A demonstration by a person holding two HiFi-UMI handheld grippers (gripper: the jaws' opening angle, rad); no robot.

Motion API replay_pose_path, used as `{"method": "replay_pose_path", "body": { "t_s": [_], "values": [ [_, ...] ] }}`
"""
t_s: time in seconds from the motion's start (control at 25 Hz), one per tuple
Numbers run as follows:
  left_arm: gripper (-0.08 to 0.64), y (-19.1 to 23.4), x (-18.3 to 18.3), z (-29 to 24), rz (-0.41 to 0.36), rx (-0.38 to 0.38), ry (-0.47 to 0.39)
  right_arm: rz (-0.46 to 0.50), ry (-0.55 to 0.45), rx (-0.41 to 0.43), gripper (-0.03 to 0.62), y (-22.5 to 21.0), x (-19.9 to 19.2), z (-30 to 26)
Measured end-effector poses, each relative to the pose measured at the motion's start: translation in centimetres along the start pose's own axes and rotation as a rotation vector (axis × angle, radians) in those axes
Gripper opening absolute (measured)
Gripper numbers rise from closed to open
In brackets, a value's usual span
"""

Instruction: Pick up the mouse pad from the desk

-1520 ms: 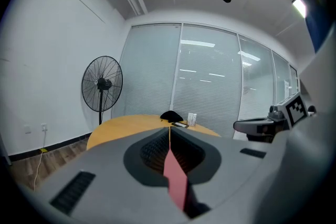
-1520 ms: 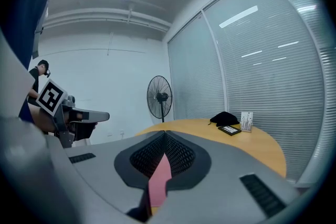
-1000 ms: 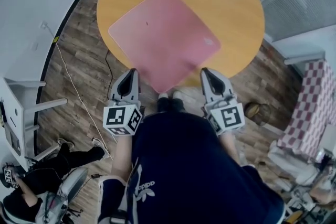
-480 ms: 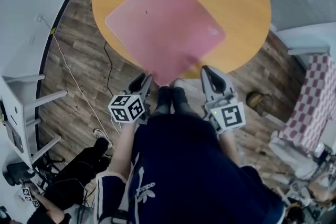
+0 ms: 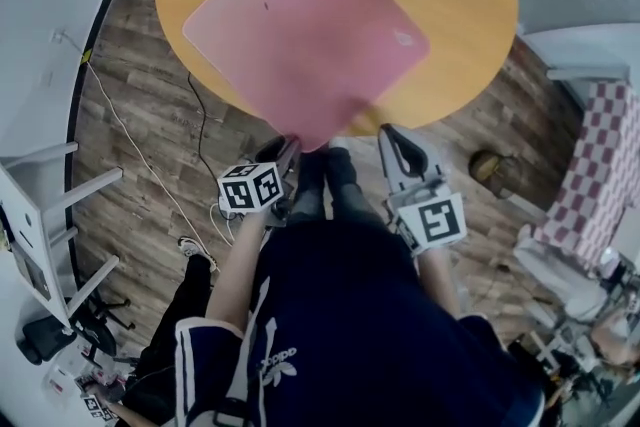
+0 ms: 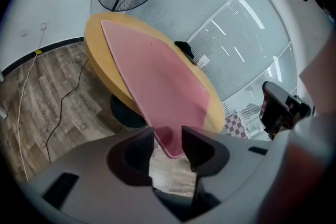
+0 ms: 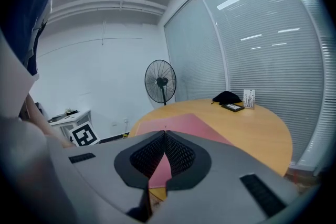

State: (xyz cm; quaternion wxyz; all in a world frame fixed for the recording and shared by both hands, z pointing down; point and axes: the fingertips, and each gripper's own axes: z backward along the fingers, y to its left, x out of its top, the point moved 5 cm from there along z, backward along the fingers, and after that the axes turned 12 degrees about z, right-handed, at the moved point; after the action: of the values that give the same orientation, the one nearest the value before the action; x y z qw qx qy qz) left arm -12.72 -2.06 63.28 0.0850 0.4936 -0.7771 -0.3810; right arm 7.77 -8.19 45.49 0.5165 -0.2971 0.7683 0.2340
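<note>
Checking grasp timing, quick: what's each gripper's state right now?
Left gripper: open, jaws just been opening, mouse pad corner between them, ungripped.
Right gripper: shut, empty.

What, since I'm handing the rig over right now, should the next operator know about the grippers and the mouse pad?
Left gripper: open, jaws have just been opening; the pad's overhanging corner shows in their gap, not gripped.
Right gripper: shut, empty, by the desk's near edge.
Mouse pad: flat on the round desk, its near corner past the rim.
Done: approach only.
To do: close on that corner and lift the pad off.
</note>
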Motion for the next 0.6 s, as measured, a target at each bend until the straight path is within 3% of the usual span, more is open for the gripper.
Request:
{"method": "replay_pose_path", "body": {
  "t_s": [0.24,0.36,0.6],
  "values": [
    [0.153,0.7,-0.7,-1.1,0.024,0.028,0.033,-0.019,0.007,-0.017,0.004,0.2,-0.4,0.6],
    [0.161,0.6,-1.3,-1.5,0.057,0.0,0.057,-0.016,0.022,-0.027,0.005,0.0,-0.6,0.8],
    [0.161,0.0,-1.5,-2.9,0.053,-0.02,0.094,-0.014,0.026,-0.051,0.005,-0.7,-1.1,1.4]
  ]
}}
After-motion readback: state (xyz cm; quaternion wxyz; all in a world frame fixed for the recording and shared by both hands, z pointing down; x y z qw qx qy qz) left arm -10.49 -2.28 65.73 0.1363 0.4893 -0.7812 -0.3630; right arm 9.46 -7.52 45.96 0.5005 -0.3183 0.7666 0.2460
